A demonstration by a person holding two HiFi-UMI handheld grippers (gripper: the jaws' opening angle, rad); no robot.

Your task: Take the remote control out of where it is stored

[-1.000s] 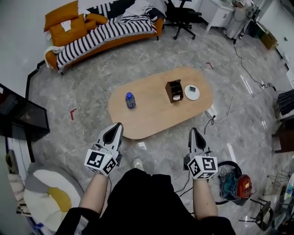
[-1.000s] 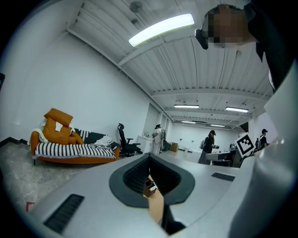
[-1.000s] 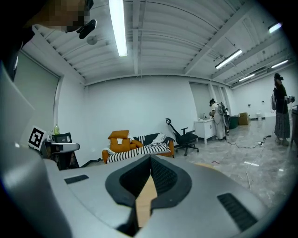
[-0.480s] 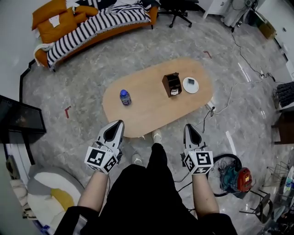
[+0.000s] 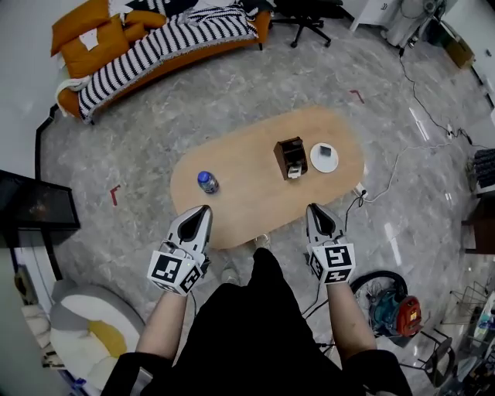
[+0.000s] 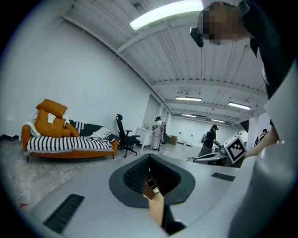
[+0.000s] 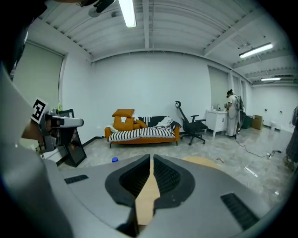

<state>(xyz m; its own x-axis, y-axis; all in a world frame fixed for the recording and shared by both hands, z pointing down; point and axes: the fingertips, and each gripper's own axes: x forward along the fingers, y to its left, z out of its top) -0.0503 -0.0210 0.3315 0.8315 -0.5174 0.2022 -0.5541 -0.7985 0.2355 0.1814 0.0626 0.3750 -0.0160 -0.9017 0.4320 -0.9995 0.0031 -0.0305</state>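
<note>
Well, both grippers were up in front of the person, pointed at the oval wooden bench [image 5: 247, 197], and neither carried anything. The left gripper [image 5: 203, 208] had its jaws pressed together, tips meeting, as its own view showed plainly. The right gripper [image 5: 312, 206] matched it: jaws together, with only a sliver of bench wood showing behind them. In the head view both sets of tips sat right at the near edge of the bench, one on each side of the person's dark-clothed body. On the bench, right of the middle, stood the dark brown storage box [image 5: 291, 155]. A small pale piece poked out at the box's near end, but whether that was the remote control could not be told from up there. Just beside the box, on its right, lay a round white dish [image 5: 324, 158] with a small dark item on it. Well apart from both, toward the left end of the bench, a bottle with a blue cap [image 5: 206, 182] stood upright. Beyond the bench, across the grey marbled floor [image 5: 155, 131], an orange sofa [image 5: 93, 35] with a striped black-and-white cover ran along the far wall, and a black office chair [image 5: 309, 17] sat near its right end.
</note>
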